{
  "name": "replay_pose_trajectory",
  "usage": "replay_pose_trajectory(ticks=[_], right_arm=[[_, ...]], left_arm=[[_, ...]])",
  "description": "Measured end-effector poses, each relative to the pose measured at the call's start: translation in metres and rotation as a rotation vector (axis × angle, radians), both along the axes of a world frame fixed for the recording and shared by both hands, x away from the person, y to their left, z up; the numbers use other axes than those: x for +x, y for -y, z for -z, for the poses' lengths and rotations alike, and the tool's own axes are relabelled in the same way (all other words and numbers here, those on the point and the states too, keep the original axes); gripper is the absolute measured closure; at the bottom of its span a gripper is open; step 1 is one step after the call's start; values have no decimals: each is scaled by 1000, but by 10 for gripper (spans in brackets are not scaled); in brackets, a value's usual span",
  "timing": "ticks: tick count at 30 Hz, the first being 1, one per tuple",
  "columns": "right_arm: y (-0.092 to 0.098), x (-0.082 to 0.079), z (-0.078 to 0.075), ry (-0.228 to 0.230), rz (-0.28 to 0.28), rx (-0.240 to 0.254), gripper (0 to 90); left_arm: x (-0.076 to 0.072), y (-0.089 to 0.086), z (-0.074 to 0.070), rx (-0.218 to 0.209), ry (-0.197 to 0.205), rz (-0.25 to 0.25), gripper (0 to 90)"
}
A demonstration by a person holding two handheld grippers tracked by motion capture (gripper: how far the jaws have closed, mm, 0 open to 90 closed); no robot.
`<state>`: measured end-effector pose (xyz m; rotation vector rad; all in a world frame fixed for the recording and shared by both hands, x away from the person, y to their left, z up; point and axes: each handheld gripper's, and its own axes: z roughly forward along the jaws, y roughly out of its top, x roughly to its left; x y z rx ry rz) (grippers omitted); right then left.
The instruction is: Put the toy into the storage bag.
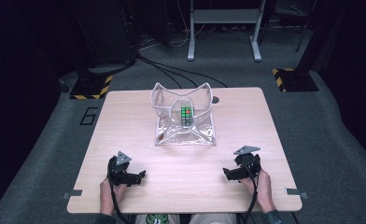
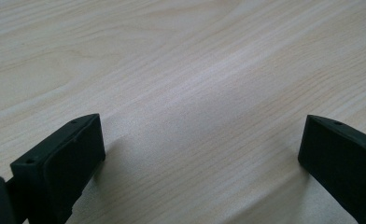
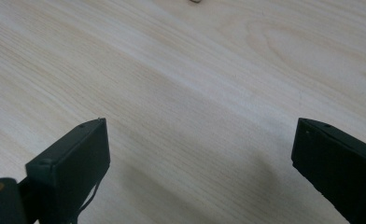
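Both the left hand-held gripper [image 1: 140, 176] and right hand-held gripper [image 1: 227, 172] are being held released near the bench [image 1: 246, 121] edge; the far bag [image 1: 183, 133] risks being collapsed by a clumsy reach

**Both grippers low, jaws spread**

The left gripper [image 1: 141, 175] sits in the person's left hand [image 1: 107, 187], jaws pointing inward toward the other gripper. In the left gripper view [image 2: 202, 149] its two black jaws stand wide apart, with nothing between them, held low and tilted down.

The right gripper [image 1: 226, 172] sits in the right hand [image 1: 261, 183], jaws pointing back toward the left one, the two well apart. In the right gripper view [image 3: 200, 149] its jaws are likewise spread wide, nothing between them. A grey plate tops each gripper, and a cable trails from each past the wrist.
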<state>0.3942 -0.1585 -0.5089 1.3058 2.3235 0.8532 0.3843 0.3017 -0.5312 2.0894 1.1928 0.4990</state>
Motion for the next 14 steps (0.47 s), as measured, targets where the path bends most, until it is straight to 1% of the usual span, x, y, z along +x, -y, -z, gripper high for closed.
replay_pose_trajectory(ticks=[1,2,3,5,6,8,10,11,12,14], right_arm=[[1,-1,2,-1,7,11,39],[2,-2,5,10,4,17,40],[2,-3,7,13,13,24,40],[3,-5,12,18,15,28,40],[3,-5,15,27,27,23,28],[4,-8,17,47,39,37,25],[6,-9,19,71,44,39,16],[8,-9,20,75,32,36,11],[7,-9,20,79,40,48,8],[8,-9,21,81,32,42,5]], left_arm=[[0,0,0,0,0,0,4],[0,0,0,1,-3,2,4],[0,0,0,1,-3,2,4],[0,0,0,1,-3,2,4],[0,0,0,1,-4,2,4],[0,0,0,3,-1,3,4],[0,0,0,3,0,3,4],[0,0,0,3,-2,1,4],[0,0,0,4,-1,2,4],[0,0,0,4,0,1,4]])
